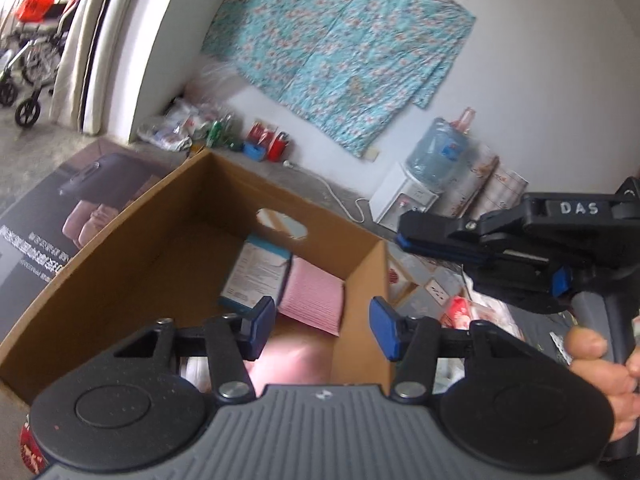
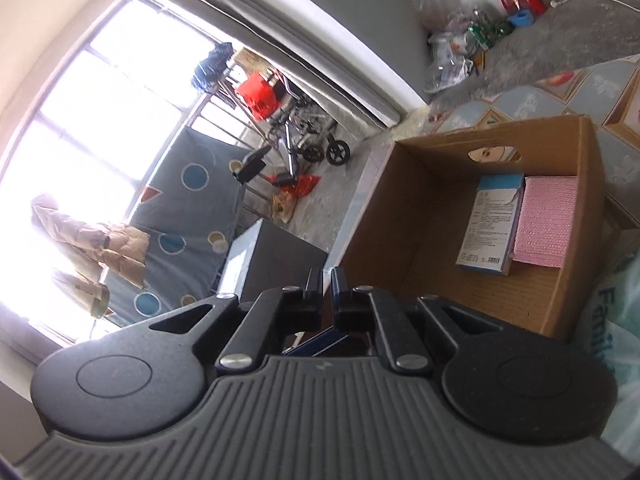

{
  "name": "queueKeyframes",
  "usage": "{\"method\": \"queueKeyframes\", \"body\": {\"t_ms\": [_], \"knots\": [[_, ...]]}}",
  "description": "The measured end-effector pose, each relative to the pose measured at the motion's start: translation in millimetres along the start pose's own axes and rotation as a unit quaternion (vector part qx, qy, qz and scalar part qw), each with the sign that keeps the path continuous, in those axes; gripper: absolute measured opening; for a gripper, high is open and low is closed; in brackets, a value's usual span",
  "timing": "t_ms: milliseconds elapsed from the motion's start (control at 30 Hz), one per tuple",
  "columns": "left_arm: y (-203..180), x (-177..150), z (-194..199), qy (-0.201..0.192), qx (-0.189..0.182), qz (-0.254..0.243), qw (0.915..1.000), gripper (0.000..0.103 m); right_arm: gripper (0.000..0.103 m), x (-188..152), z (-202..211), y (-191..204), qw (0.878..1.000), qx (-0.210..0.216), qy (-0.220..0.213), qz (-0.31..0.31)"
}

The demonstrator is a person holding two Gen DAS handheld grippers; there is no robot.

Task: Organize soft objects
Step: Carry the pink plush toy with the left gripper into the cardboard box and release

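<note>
An open cardboard box fills the middle of the left wrist view. Against its far wall lie a blue-and-white packet and a folded pink cloth. My left gripper hangs over the box's near right corner, open, with nothing between its blue pads. A pale pink blur shows below them; I cannot tell what it is. My right gripper, held by a hand, hovers right of the box, jaws together. The right wrist view shows my right gripper shut and empty, left of the box, with packet and cloth inside.
A water dispenser stands behind the box under a floral cloth hung on the wall. Bags and bottles lie at the wall's foot. A dark printed carton lies left of the box. A wheelchair stands by the window. A plastic bag is at right.
</note>
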State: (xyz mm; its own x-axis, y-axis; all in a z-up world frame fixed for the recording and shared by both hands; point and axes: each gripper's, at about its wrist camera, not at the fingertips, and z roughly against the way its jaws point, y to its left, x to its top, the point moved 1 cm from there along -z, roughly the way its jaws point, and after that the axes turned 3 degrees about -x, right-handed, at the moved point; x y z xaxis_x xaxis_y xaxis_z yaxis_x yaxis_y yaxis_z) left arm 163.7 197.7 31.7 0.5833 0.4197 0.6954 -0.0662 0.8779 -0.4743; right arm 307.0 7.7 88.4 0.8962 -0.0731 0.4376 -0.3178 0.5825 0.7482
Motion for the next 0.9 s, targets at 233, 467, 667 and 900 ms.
{"method": "queueKeyframes", "body": {"t_ms": [233, 467, 667, 900], "knots": [[18.5, -7.9, -13.4, 0.021, 0.034, -0.035, 0.9986, 0.053, 0.004, 15.1, -14.1, -36.0, 0.999, -0.038, 0.009, 0.012], [8.9, -21.8, -20.4, 0.058, 0.041, -0.081, 0.9942, 0.056, 0.006, 11.1, 12.3, -48.6, 0.998, -0.06, 0.004, 0.031], [-1.1, -32.5, -17.0, 0.059, 0.06, -0.094, 0.992, 0.056, 0.025, 5.2, -4.3, -37.5, 0.99, -0.107, 0.05, 0.081], [5.1, -42.6, 23.1, 0.034, 0.083, -0.087, 0.9921, 0.059, 0.059, 4.3, -68.8, -7.0, 0.946, -0.207, 0.131, 0.214]]}}
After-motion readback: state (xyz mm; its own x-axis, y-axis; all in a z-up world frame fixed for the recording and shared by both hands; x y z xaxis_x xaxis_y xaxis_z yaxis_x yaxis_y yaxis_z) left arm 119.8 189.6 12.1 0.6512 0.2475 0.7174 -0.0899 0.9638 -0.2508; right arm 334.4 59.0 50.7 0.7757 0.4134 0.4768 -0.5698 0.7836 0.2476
